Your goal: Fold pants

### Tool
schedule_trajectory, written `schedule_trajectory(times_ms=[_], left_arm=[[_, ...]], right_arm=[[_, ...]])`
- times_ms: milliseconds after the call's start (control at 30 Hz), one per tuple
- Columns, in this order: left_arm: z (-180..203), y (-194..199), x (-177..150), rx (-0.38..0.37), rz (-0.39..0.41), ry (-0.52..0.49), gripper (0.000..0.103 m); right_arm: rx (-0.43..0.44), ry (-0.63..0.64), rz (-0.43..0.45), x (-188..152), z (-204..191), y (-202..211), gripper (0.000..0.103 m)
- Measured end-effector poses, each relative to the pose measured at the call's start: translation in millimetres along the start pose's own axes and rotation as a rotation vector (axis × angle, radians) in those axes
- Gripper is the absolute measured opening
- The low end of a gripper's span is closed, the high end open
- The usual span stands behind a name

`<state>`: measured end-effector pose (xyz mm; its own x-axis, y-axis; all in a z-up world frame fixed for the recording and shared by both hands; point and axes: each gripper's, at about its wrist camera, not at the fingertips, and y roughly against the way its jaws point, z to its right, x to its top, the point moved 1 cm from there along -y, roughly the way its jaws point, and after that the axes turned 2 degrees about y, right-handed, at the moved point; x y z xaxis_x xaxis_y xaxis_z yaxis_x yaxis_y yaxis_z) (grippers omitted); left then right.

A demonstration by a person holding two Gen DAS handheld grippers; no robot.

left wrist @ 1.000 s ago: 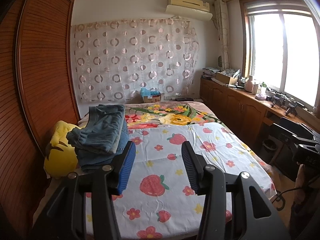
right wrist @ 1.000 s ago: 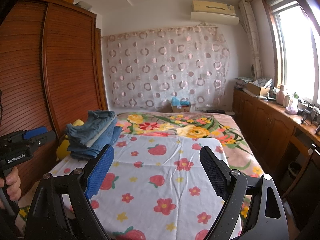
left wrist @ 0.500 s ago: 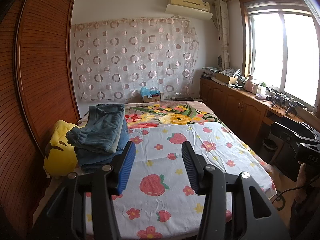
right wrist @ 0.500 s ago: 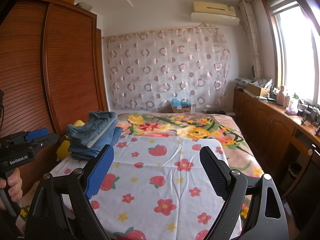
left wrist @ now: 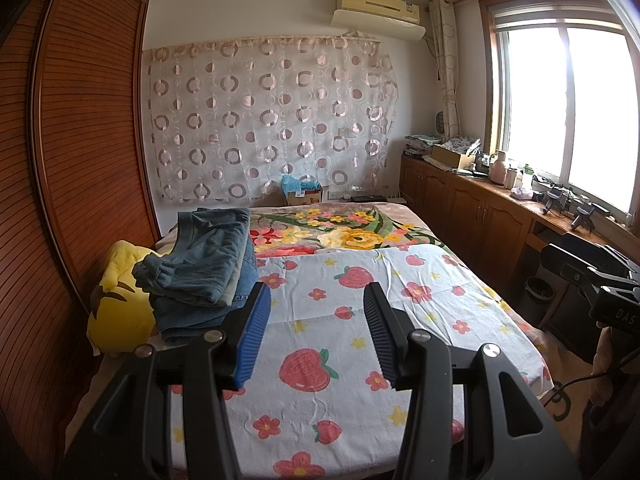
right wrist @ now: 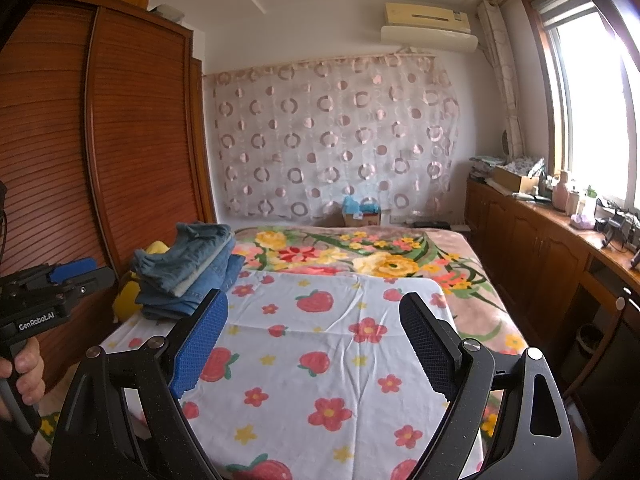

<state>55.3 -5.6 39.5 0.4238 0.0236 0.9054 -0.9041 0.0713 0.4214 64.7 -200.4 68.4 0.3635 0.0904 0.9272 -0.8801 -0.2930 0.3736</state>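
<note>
A pile of folded blue denim pants point(left wrist: 204, 268) point(right wrist: 188, 268) lies at the left edge of the bed, partly over a yellow plush toy point(left wrist: 116, 304). My left gripper point(left wrist: 316, 300) hovers above the white strawberry-print sheet point(left wrist: 332, 344), just right of the pile, open with nothing between its fingers. My right gripper point(right wrist: 314, 312) hangs over the same sheet point(right wrist: 320, 340), open wide and empty, with the pile to its upper left. The left gripper point(right wrist: 92, 276) also shows at the left edge of the right wrist view, held by a hand point(right wrist: 22, 372).
A wooden slatted wardrobe point(left wrist: 80, 160) runs along the left of the bed. Low wooden cabinets point(left wrist: 472, 212) with clutter stand under the window on the right. A flowered blanket point(left wrist: 348, 232) covers the far half of the bed. A cardboard box point(left wrist: 302, 196) sits by the curtain.
</note>
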Motion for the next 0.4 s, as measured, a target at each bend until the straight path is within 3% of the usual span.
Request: schedule_trajectory(times_ms=[400], left_arm=[[0.1, -0.9, 0.4, 0.000, 0.000, 0.000, 0.048]], right_arm=[[0.002, -0.006, 0.001, 0.4, 0.6, 0.8, 0.089]])
